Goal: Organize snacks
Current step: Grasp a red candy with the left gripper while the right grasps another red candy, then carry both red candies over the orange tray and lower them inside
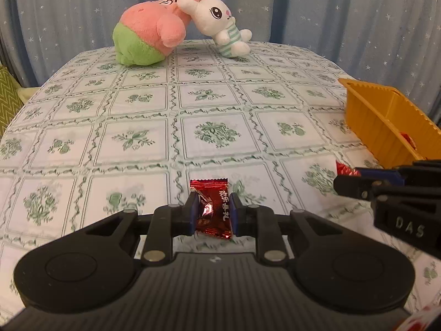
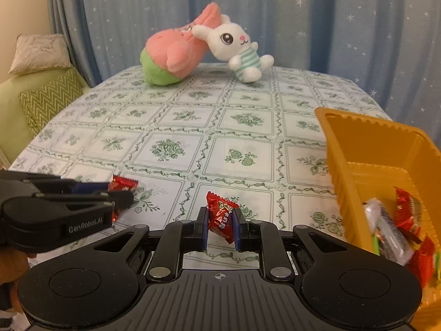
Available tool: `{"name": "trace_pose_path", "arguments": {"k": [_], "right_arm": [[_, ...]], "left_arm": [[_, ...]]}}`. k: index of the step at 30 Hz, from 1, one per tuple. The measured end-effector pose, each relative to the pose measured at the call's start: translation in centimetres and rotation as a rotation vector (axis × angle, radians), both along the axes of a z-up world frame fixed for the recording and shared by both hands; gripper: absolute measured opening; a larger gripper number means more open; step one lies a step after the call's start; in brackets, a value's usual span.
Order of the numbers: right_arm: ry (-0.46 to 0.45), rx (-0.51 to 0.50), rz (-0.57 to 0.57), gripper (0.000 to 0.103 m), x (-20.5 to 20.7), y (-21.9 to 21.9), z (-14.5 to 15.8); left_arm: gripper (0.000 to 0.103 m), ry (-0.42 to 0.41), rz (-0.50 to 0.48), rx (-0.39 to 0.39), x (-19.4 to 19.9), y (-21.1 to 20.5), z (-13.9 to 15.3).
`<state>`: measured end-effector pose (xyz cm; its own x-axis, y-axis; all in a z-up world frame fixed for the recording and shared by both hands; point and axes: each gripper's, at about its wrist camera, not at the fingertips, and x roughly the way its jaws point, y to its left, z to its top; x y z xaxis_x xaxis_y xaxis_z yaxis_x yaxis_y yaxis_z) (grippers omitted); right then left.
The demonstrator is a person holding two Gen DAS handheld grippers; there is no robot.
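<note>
My left gripper (image 1: pixel 212 207) is shut on a dark red foil candy (image 1: pixel 213 209), its blue pads pressing both sides of the wrapper just above the tablecloth. Seen from the right wrist, that same left gripper (image 2: pixel 121 191) comes in from the left edge with the candy's red end (image 2: pixel 124 183) sticking out. My right gripper (image 2: pixel 220 218) is shut on a bright red candy (image 2: pixel 220 216), held a little above the cloth. The right gripper (image 1: pixel 341 178) enters the left wrist view from the right, a red wrapper tip (image 1: pixel 343 168) showing at its fingertips. The yellow plastic tray (image 2: pixel 339 149) stands to the right.
The yellow tray (image 1: pixel 366 115) holds several wrapped snacks (image 2: pixel 397 229). A pink-and-green plush (image 1: pixel 148 33) and a white rabbit plush (image 1: pixel 220 22) lie at the table's far edge against a blue starred curtain. Green cushions (image 2: pixel 49 99) sit left of the table.
</note>
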<state>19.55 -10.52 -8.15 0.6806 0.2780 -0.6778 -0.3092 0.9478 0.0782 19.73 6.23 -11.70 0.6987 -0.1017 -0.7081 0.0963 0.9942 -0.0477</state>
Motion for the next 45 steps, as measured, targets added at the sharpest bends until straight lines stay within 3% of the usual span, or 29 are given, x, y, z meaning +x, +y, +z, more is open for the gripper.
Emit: {"name": "trace_pose_path", "arguments": {"k": [18,27,45], "right_arm": [[-0.053,0.057,-0.073,0.018,-9.7,-4.1,7.2],[-0.063,0.073,-0.122,0.018,-14.2,-7.2,9.1],[-0.07,0.09,-0.207,0.018,-17.5,-12.4,10.1]], "left_arm": [[0.02,-0.048,0.029,-0.114,-10.9,-3.9,8.7],[0.02,-0.058,0.009,-0.142,-15.9,-6.5,11.2],[0.02,-0.072,-0.052,-0.134,-17.7,-10.3,12.8]]}}
